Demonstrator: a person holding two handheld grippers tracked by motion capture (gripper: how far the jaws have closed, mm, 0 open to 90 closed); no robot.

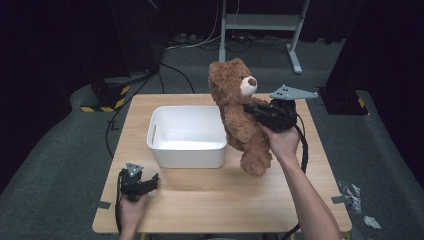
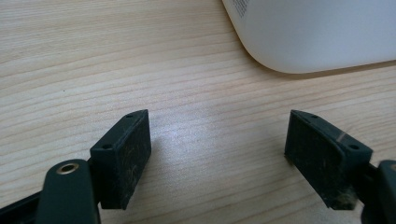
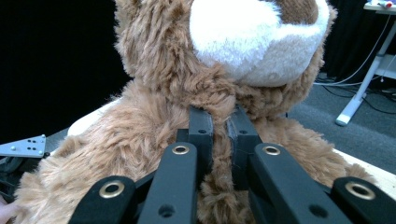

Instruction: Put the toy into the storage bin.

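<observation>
Wooden counter (image 1: 200, 200) carries a white tub (image 1: 187, 136) near its middle, w/ a brown teddy bear (image 1: 239, 115) held just right of the tub, tilted, feet hanging low over the counter. Right gripper (image 3: 218, 122) is clenched on the fur at the bear's chest, right below its white muzzle. Left gripper (image 2: 217, 156) sits at the front-left of the counter, jaws spread wide w/ nothing between them, tub corner just ahead.

Bin (image 1: 187, 150) blocks table (image 1: 215, 200) centre.
</observation>
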